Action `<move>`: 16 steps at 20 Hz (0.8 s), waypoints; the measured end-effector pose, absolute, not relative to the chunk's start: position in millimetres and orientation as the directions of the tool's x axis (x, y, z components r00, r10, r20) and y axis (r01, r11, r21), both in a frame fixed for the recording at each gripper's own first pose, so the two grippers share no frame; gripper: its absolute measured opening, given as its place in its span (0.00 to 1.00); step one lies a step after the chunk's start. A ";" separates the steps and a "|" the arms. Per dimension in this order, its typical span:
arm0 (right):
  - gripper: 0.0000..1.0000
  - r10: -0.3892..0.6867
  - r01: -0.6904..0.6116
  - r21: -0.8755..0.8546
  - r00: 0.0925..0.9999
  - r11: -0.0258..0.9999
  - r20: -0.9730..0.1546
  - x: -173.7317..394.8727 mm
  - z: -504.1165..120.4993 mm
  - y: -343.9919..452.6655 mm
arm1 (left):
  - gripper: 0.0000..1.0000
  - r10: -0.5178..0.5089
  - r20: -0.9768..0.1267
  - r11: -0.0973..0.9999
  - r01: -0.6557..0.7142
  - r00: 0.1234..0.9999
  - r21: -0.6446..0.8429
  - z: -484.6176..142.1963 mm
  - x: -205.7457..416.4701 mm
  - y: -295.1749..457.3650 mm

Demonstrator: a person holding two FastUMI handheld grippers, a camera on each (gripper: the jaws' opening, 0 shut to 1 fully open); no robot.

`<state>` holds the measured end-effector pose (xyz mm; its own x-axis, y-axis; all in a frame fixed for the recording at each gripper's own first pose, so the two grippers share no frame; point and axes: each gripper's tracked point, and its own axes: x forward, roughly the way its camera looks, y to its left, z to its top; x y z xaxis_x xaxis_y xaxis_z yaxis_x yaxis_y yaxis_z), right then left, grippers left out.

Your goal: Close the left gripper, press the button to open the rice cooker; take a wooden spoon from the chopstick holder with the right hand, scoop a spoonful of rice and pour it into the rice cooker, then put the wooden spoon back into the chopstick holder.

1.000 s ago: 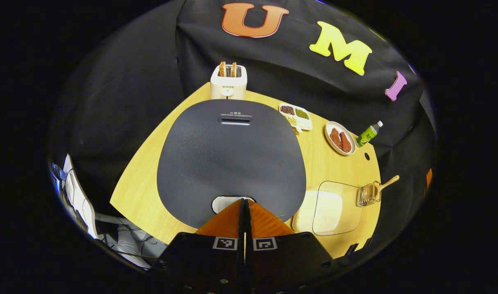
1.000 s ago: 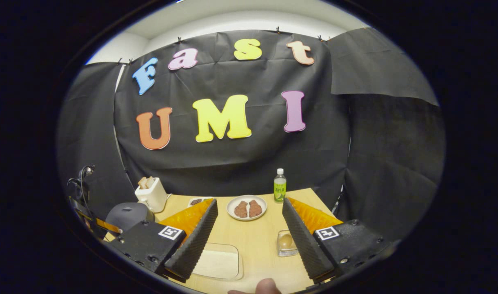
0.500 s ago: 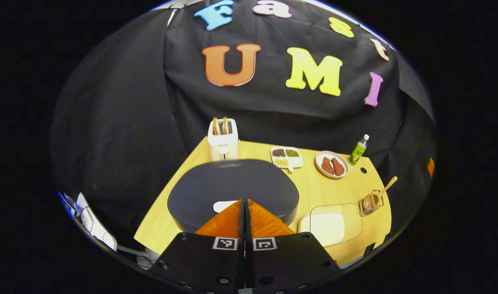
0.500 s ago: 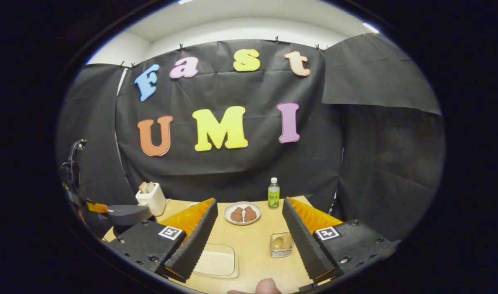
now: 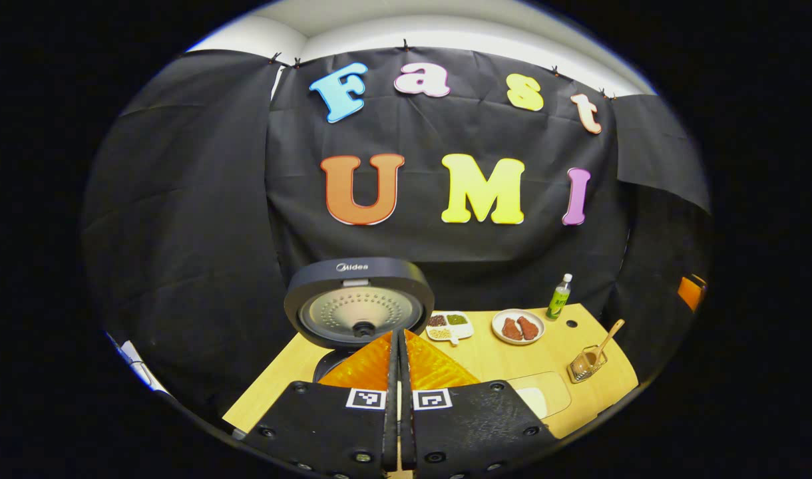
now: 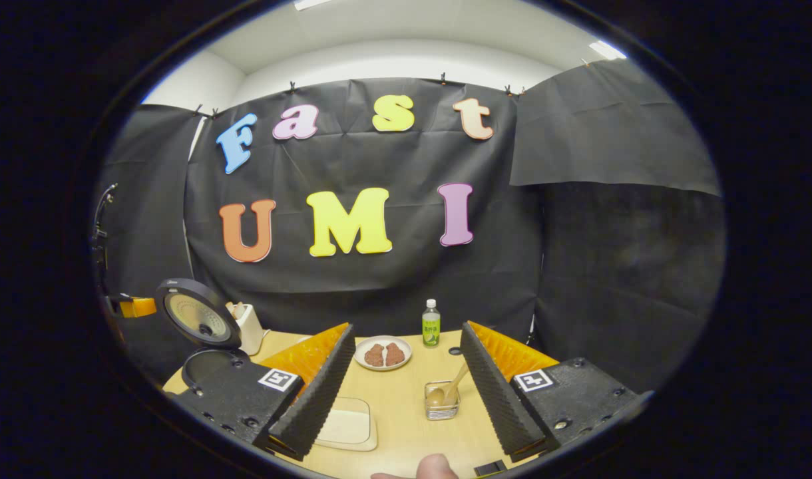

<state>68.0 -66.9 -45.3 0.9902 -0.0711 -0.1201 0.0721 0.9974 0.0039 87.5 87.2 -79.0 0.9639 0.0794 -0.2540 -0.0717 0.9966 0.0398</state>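
1. I see my left claw [image 5: 398,336] clenched, its two fingers pressed flat together with nothing between them, just in front of the rice cooker [image 5: 358,303].
2. The rice cooker's lid [image 6: 196,313] stands upright and its pot is uncovered, so I judge the button step done.
3. My right claw [image 6: 406,372] is released, fingers spread wide and holding nothing, well to the right of the rice cooker.
4. The wooden spoon [image 6: 449,389] stands tilted in the chopstick holder [image 6: 441,402], a small wire basket far right of the rice cooker, between my right claw's fingers but farther off.
5. A clear tray of rice [image 6: 346,426] lies flat on the worktop [image 6: 406,416], between the rice cooker and the chopstick holder.
6. Risk, as I judge it: the chopstick holder looks light, so pulling the spoon at a slant could tip or drag it.
7. Risk: the spoon's handle is thin, so it could twist in my grasp and spill rice on the way to the rice cooker.
8. Risk: my left claw sits close to the pot's mouth and could block the pour.
9. Count: one rice cooker, one spoon, one chopstick holder, one rice tray.
10. Behind these, right of the rice cooker: one divided dish [image 5: 450,324], one plate [image 5: 518,326] carrying two brown pieces, one green bottle [image 5: 559,297]. One toaster [image 6: 249,327] stands just behind the lid.
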 end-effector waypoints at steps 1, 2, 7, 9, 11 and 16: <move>1.00 -0.073 0.074 0.003 0.990 0.997 -0.119 65.1 -44.5 -67.6 | 0.00 0.061 -0.233 0.998 -0.054 0.970 0.039 -74.9 84.9 80.3; 1.00 -0.075 0.075 0.001 0.990 0.997 -0.120 62.8 -45.4 -67.9 | 0.11 0.042 -0.214 0.999 -0.034 0.976 0.039 -68.9 81.4 75.9; 1.00 -0.089 0.089 -0.007 0.989 0.996 -0.119 51.1 -48.3 -75.7 | 0.94 0.037 -0.115 0.998 -0.031 0.993 0.053 -46.7 69.6 62.7; 1.00 -0.099 0.099 -0.002 0.987 0.995 -0.124 49.4 -50.5 -81.2 | 0.94 0.047 -0.079 0.997 -0.042 0.996 0.060 -37.4 63.6 61.9; 1.00 -0.106 0.107 -0.001 0.986 0.994 -0.129 50.2 -54.0 -87.6 | 0.94 0.053 -0.051 0.997 -0.051 0.997 0.051 -29.7 60.8 59.9; 1.00 -0.111 0.110 -0.020 0.984 0.994 -0.141 55.9 -68.4 -109.0 | 0.94 0.049 -0.019 0.999 -0.049 0.999 0.023 -22.5 60.6 47.5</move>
